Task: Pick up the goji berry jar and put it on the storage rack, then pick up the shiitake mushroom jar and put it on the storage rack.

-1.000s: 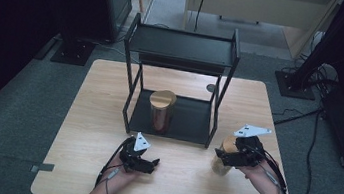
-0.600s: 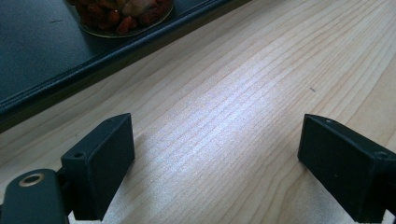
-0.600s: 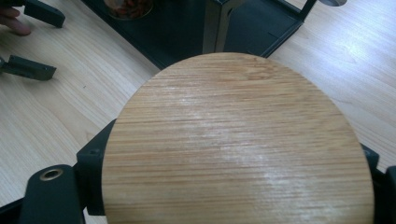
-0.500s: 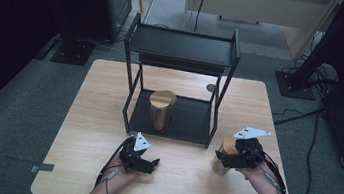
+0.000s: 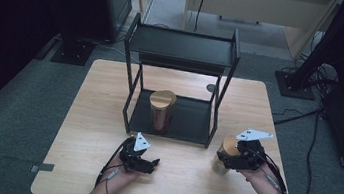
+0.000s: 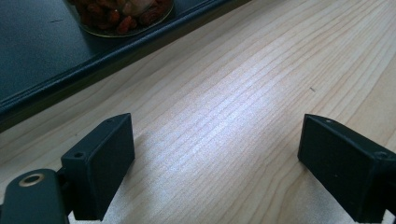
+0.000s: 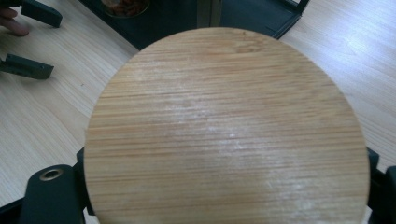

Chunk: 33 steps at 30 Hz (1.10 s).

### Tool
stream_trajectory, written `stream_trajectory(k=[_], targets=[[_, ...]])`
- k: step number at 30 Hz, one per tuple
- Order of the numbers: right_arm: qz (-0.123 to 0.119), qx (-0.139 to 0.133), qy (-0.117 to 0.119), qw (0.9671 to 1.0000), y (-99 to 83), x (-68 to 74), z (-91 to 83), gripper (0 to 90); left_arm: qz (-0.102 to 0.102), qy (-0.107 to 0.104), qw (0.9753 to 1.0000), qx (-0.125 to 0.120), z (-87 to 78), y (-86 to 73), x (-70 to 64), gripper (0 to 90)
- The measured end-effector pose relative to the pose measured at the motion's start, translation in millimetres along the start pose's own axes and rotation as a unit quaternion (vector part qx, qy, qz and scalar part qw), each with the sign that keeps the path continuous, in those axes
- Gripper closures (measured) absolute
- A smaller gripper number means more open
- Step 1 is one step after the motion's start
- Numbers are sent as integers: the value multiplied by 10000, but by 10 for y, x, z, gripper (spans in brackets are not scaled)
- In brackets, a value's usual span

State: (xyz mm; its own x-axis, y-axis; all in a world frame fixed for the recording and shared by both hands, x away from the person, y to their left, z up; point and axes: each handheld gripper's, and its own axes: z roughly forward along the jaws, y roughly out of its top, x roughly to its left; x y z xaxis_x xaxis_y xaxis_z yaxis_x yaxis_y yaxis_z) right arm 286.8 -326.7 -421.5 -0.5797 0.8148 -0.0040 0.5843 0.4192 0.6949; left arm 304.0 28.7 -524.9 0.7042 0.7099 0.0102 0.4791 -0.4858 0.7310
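A glass jar with a round bamboo lid (image 7: 224, 116) stands on the table at the right front; in the high view this jar (image 5: 221, 165) sits just off the shelf's right front leg. My right gripper (image 5: 227, 159) is shut on it, one jaw on each side under the lid. A second jar (image 5: 160, 109), with the same kind of lid and red contents, stands on the lower tray of the black shelf (image 5: 186, 124). My left gripper (image 5: 151, 165) rests low on the table in front of the shelf, open, with bare wood between its jaws (image 6: 215, 158).
The black two-tier shelf (image 5: 181, 48) takes up the middle back of the wooden table (image 5: 87, 116). Its lower tray edge (image 6: 116, 51) lies close ahead of the left gripper. Cables trail off the table's right side. The left gripper (image 7: 35, 39) shows far off in the right gripper view.
The right gripper with its jar has shifted only very slightly. The left gripper has stayed where it was.
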Motion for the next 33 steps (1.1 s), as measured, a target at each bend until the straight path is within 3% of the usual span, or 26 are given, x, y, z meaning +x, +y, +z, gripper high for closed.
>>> stream_trajectory(k=[15,20,33], targets=[[72,-46,59,9999,-30,-11,0,185,0,0,10000,0,0,0,0,112],[145,-45,210,9997,-31,-17,3,230,0,0,10000,-1,0,0,0,112],[69,-19,50,10000,-9,15,-11,247,-2,0,10000,-5,1,0,0,112]])
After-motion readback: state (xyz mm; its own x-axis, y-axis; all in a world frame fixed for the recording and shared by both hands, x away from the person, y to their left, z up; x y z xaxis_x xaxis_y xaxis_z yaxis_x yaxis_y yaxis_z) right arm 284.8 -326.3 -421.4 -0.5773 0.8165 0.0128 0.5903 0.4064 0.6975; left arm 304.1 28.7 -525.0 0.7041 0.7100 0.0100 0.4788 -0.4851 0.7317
